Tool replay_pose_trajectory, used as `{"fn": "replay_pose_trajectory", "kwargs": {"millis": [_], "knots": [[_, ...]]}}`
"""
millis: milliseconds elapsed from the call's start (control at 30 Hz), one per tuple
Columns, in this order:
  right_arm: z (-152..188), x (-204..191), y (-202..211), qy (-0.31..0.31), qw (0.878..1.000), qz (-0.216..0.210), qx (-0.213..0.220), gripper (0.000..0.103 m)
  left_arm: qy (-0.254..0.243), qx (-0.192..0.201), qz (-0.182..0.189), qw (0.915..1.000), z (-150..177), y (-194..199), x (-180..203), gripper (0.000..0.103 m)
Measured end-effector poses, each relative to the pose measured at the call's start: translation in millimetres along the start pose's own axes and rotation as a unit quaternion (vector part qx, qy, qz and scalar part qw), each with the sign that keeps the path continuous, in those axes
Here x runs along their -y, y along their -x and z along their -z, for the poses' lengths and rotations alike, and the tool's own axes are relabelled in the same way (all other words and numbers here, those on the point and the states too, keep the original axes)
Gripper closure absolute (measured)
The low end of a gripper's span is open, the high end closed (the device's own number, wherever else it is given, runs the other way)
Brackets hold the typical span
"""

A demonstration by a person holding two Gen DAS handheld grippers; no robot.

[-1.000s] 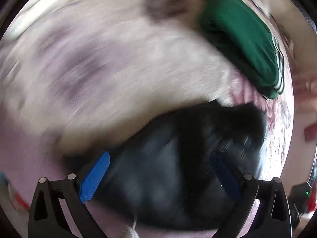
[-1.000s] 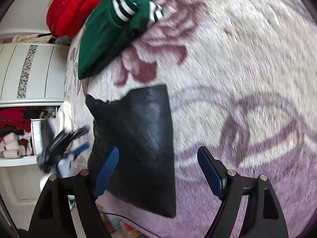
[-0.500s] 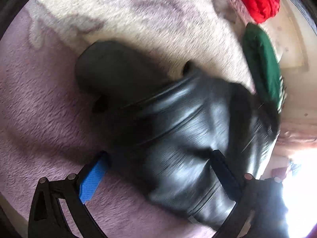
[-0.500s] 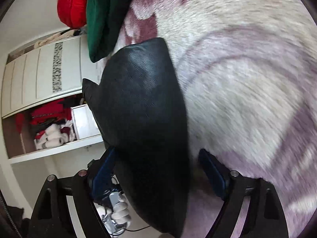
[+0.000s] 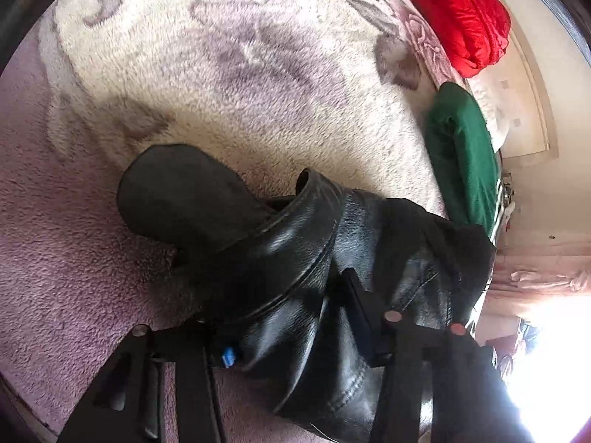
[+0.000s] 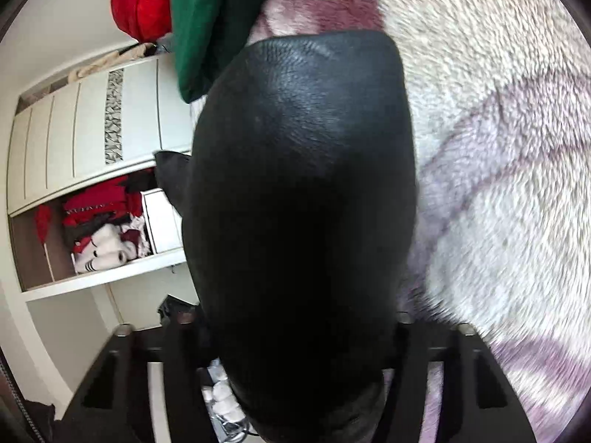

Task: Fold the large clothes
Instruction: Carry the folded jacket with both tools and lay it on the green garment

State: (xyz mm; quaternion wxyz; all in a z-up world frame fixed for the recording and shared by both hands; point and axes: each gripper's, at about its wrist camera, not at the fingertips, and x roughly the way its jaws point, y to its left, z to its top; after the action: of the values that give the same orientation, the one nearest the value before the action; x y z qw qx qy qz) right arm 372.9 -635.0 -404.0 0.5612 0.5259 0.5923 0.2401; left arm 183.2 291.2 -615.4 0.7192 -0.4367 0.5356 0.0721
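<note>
— One jacket (image 5: 314, 258), black leather, bunched on the blanket (image 5: 258, 74) near the lilac border. Same from the left camera?

— Yes. Collar band curled across the middle, a dull panel flopped out leftward onto the pile, shiny seams trailing toward the lower right.

— And the left gripper (image 5: 291, 317)?

— Drawn in tight on a thick fold of that leather. Just a sliver of blue pad (image 5: 229, 356) peeping out on one side. Opposite finger pressed against the hide from the right.

— From the right camera?

— Mostly jacket (image 6: 303, 184) again: raised off the blanket (image 6: 498, 147), with a smooth grained panel hanging straight ahead of the lens and a pointed corner poking out to the left.

— Right gripper (image 6: 295, 332) holding on?

— Narrowed onto the leather, with the stuff wedged between both fingers. Tips buried beneath it, so no telling how deep the bite.

— Further out?

— Green top (image 5: 461, 155), folded, lying on the blanket just past the jacket, close by its far corner. Also seen at the upper left of the right view (image 6: 207, 18).

— Beyond that?

— Red bundle (image 5: 454, 11), puffy, near the green top and further along the same edge. Touching it in the right view (image 6: 140, 0), apart in the left.

— Off the blanket?

— Wardrobe (image 6: 85, 129), white panelled doors above, with an open shelf (image 6: 99, 229) below, stuffed with red and white clothes.
</note>
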Motion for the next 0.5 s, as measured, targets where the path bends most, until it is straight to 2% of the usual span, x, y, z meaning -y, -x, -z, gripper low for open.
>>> {"fn": "replay_pose_trajectory", "kwargs": {"millis": [100, 267, 500], "knots": [[8, -22, 2, -0.004, 1.000, -0.009, 0.001, 0.052, -0.004, 0.001, 0.001, 1.0000, -5, 5, 7, 0.064], [8, -57, 1, -0.005, 0.999, -0.052, -0.011, 0.053, -0.011, 0.007, 0.014, 0.9998, -13, 22, 23, 0.067], [-18, -136, 2, 0.037, 0.996, -0.075, -0.019, 0.053, -0.006, 0.027, 0.046, 0.9985, -45, 38, 63, 0.067]]}}
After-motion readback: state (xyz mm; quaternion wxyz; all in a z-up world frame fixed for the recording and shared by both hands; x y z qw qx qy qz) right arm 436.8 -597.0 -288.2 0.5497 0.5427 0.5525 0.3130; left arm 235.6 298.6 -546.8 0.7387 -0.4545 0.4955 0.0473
